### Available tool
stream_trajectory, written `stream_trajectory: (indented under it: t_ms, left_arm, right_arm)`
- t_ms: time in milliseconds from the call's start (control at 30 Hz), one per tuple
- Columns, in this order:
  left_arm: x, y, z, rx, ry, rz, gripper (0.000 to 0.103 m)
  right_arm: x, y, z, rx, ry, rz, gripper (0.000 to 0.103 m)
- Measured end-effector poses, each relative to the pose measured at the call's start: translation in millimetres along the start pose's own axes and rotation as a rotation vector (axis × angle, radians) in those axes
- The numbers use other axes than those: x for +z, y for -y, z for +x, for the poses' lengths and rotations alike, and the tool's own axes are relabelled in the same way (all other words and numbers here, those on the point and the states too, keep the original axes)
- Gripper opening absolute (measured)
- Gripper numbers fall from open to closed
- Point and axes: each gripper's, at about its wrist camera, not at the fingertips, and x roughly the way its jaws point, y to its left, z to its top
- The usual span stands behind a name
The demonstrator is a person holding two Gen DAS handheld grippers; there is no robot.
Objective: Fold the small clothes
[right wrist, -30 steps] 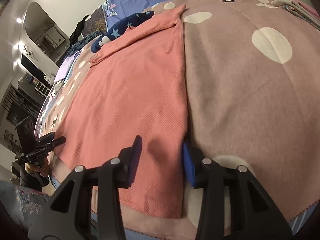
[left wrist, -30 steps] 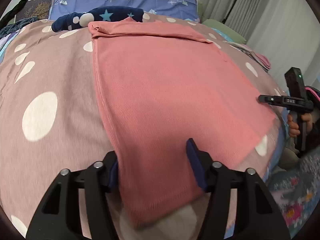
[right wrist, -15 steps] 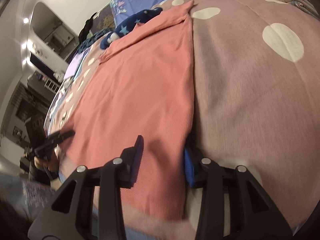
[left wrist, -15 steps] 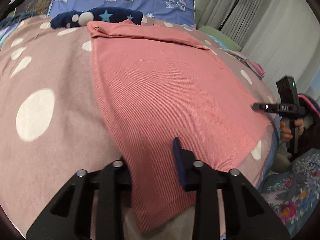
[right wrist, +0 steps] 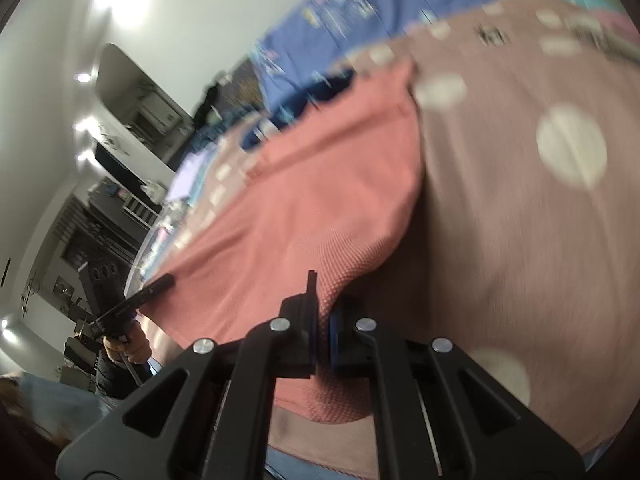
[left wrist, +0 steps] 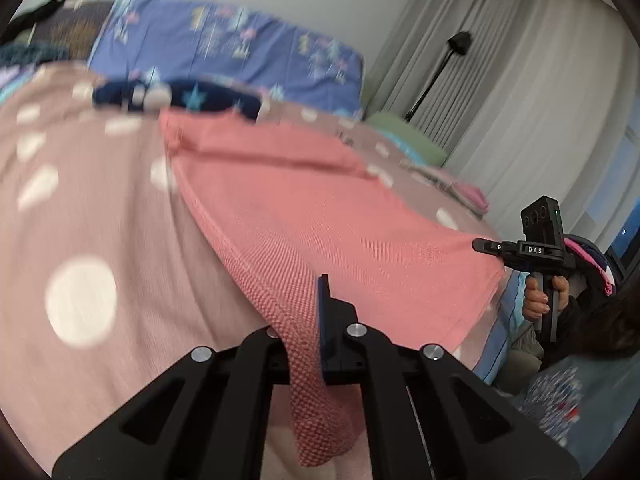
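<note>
Left wrist view: a bed (left wrist: 120, 216) under a dusty-pink dotted blanket, grey curtains (left wrist: 520, 92) beyond. On it lies the coral garment (left wrist: 340, 220). Left claw (left wrist: 312, 312) and right claw (right wrist: 322, 320) each pinch a near corner, angled downward.

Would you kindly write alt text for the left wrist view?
The left gripper is shut on the near hem of a pink garment spread on a dotted bedspread. The right gripper pinches its other corner.
</note>
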Motion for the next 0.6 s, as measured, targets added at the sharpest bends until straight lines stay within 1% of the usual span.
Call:
stream_trajectory:
  t_ms: [100, 200, 233, 300, 367, 433, 500, 533, 600]
  left_arm:
    - [18, 18, -19, 0.002, 0.07, 0.052, 0.001]
    - [26, 41, -44, 0.012, 0.131, 0.106, 0.001]
    - [26, 50, -55, 0.01, 0.152, 0.122, 0.001]
    - [23, 67, -80, -0.009, 0.191, 0.152, 0.001]
    - [14, 85, -103, 0.001, 0.216, 0.18, 0.002]
    - [9, 90, -110, 0.016, 0.206, 0.181, 0.002]
    - [2, 86, -103, 0.021, 0.162, 0.155, 0.002]
    - [-1, 82, -97, 0.019, 0.143, 0.139, 0.002]
    - [-4, 74, -83, 0.025, 0.102, 0.102, 0.002]
  right_arm:
    - [16, -17, -15, 0.034, 0.056, -0.042, 0.004]
    - [19, -40, -42, 0.053, 0.111, -0.106, 0.004]
    - [19, -46, -51, 0.05, 0.129, -0.125, 0.004]
    - [13, -59, -81, 0.07, 0.182, -0.167, 0.004]
    - [3, -71, -114, 0.08, 0.245, -0.224, 0.004]
    - [-6, -75, -130, 0.04, 0.283, -0.284, 0.006]
    - [-9, -67, -126, 0.019, 0.255, -0.261, 0.006]
    - [-9, -58, -117, 0.026, 0.23, -0.222, 0.006]
    - [-7, -48, -100, 0.016, 0.191, -0.183, 0.006]
